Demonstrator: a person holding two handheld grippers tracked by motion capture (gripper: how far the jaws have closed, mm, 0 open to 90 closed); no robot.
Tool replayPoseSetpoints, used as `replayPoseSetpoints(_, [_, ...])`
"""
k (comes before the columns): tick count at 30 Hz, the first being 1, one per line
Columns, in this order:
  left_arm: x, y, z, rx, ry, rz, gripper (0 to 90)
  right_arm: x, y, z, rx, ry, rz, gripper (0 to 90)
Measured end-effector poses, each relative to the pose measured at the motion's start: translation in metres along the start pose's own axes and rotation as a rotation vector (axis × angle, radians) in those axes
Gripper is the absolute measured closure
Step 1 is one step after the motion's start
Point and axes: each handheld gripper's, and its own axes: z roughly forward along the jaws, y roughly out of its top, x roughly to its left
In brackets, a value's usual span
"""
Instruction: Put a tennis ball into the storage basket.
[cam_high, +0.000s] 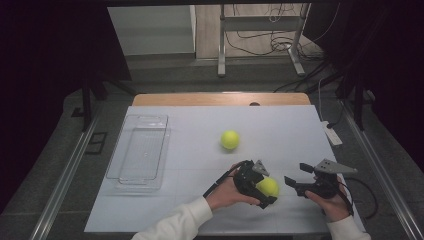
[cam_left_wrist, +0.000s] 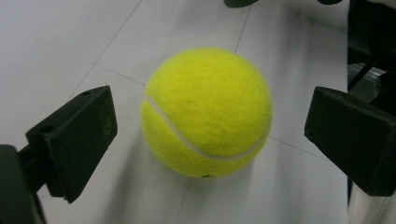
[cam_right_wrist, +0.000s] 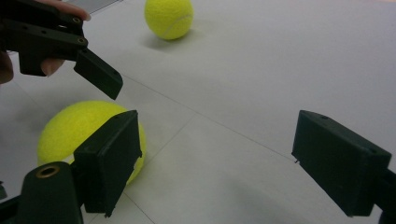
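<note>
Left gripper (cam_high: 257, 186): at the near middle of the table (cam_high: 290, 130), its fingers (cam_left_wrist: 77, 140) spread wide on either side of the near tennis ball (cam_left_wrist: 206, 112); a gap shows on both sides, so nothing is grasped yet.
Near tennis ball: resting on the table between those fingers, close to the near edge; in the right gripper view it lies at lower left (cam_right_wrist: 70, 130), just behind that gripper's own left finger.
Right gripper (cam_high: 302, 182): just beside the left one, on the ball's right; fingers (cam_right_wrist: 343, 161) released and wide apart, with bare table between them.
Progress: my reading is an early stage, the pick-up only lined up; both balls lie on the table and the tray holds nothing that I can see.
Left to do: probably close on the near ball, lift it and carry it to the tray, then the same for the far one.
Far tennis ball (cam_high: 230, 139): mid-table, well apart from both grippers, free on every side.
Clear tray (cam_high: 137, 152): on the left part of the table, well apart from the balls, its long side near the left edge.
Room: open table between the balls and the tray; the tightest spot is the two grippers side by side.
Edges: the near edge lies just behind the hands; the far wooden edge (cam_high: 220, 98) is well away.
</note>
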Motion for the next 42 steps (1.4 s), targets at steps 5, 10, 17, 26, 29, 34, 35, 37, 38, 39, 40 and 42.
replayPoseSetpoints(5, [-0.001,0.000,0.008,0.015,0.004,0.001,3.9,0.000,0.000,-0.001,-0.001,-0.001,0.002,15.3])
replayPoseSetpoints(10, [-0.002,0.001,0.016,0.023,0.011,0.003,6.2,0.000,0.000,-0.001,0.000,-0.002,0.001,15.3])
replayPoseSetpoints(17, [-0.006,0.000,0.017,0.040,0.062,0.034,20.3,-0.001,0.000,0.000,0.000,-0.004,0.003,15.4])
replayPoseSetpoints(26, [-0.008,0.000,0.015,0.032,0.067,0.073,26.0,-0.001,0.000,-0.001,-0.002,-0.006,0.001,15.4])
replayPoseSetpoints(29, [-0.007,0.000,0.012,0.019,0.059,0.075,26.2,-0.001,0.000,-0.001,-0.002,-0.008,0.001,15.4])
replayPoseSetpoints(34, [-0.004,-0.001,0.003,-0.002,0.054,0.081,26.3,-0.001,0.000,-0.001,-0.002,-0.010,0.003,15.4])
replayPoseSetpoints(35, [-0.004,-0.001,0.003,-0.002,0.054,0.081,26.3,-0.001,0.000,-0.001,-0.002,-0.010,0.003,15.4])
replayPoseSetpoints(37, [-0.003,-0.001,0.000,-0.010,0.048,0.078,26.3,-0.001,0.000,-0.001,-0.001,-0.012,0.000,15.4])
replayPoseSetpoints(38, [-0.002,-0.001,-0.001,-0.014,0.046,0.075,26.3,-0.001,0.000,-0.001,-0.001,-0.013,0.001,15.5])
replayPoseSetpoints(39, [-0.002,-0.001,-0.004,-0.021,0.044,0.067,26.3,0.000,0.000,0.000,-0.002,-0.014,0.002,15.5])
replayPoseSetpoints(40, [-0.001,-0.002,-0.006,-0.027,0.042,0.066,26.3,0.000,0.000,0.000,0.000,-0.014,0.002,15.5])
replayPoseSetpoints(42, [0.001,-0.002,-0.009,-0.034,0.043,0.068,26.3,0.000,0.000,0.001,0.002,-0.013,0.000,15.5])
